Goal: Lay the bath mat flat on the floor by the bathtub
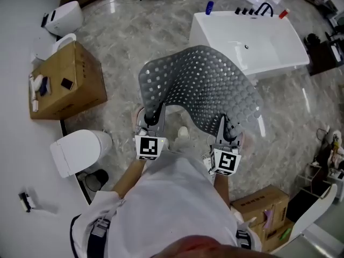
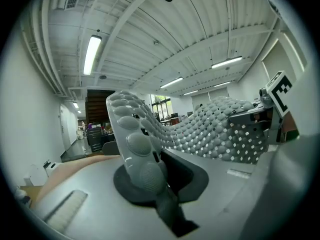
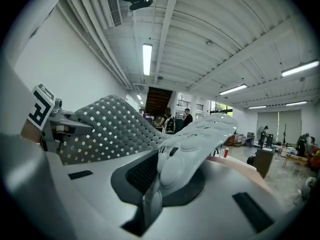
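A grey perforated bath mat (image 1: 201, 85) hangs in the air, arched like a hood between my two grippers. My left gripper (image 1: 153, 118) is shut on its near left edge, my right gripper (image 1: 225, 128) is shut on its near right edge. In the left gripper view the mat's studded edge (image 2: 137, 151) is pinched in the jaws and the right gripper (image 2: 272, 111) shows across. In the right gripper view the mat's edge (image 3: 192, 141) sits clamped between the jaws. The white bathtub (image 1: 252, 39) stands on the marble floor beyond the mat.
A white toilet (image 1: 80, 150) is at my left, a brown cardboard box (image 1: 67, 82) behind it. Another open cardboard box (image 1: 266, 211) and a white rack (image 1: 322, 181) are at my right. Bottles (image 1: 209, 7) sit on the tub's rim.
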`<state>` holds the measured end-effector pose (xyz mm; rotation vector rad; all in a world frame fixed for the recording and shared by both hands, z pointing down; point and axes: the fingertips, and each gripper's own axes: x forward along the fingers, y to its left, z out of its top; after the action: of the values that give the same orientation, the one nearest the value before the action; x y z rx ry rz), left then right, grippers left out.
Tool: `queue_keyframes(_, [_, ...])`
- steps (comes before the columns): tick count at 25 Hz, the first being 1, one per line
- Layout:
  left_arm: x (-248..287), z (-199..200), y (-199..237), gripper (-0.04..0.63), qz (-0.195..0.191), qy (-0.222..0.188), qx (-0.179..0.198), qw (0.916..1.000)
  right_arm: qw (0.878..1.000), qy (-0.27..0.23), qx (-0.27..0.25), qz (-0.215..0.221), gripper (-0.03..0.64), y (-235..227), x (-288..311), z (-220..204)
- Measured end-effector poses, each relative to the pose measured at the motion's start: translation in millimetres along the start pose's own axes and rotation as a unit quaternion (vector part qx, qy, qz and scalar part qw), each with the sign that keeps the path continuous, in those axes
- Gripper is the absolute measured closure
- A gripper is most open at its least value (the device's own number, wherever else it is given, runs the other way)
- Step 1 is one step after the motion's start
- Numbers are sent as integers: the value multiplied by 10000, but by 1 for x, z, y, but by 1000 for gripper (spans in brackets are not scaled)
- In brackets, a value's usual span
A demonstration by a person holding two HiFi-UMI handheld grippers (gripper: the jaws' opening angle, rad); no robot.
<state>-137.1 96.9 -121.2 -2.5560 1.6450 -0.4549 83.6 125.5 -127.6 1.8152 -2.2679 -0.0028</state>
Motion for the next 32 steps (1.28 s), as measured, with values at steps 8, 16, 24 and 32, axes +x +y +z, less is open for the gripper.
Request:
queue_keyframes(8, [75, -31, 2, 577, 132, 564, 128, 9982, 9983, 394, 91, 412, 594, -45, 66, -47])
queue_keyframes(16, [123, -99, -5, 577, 58, 1074, 101, 9941, 9946, 855, 180, 563, 594, -51, 102, -111])
queue_keyframes(24, [156, -233, -19, 577, -40, 1494, -40, 9888, 9859, 1484, 418, 658, 594, -34, 126, -246])
queue_keyframes(32, [208, -484, -53, 577, -388, 2066, 18, 9777, 9760, 1958, 264, 917, 593, 7, 184, -483])
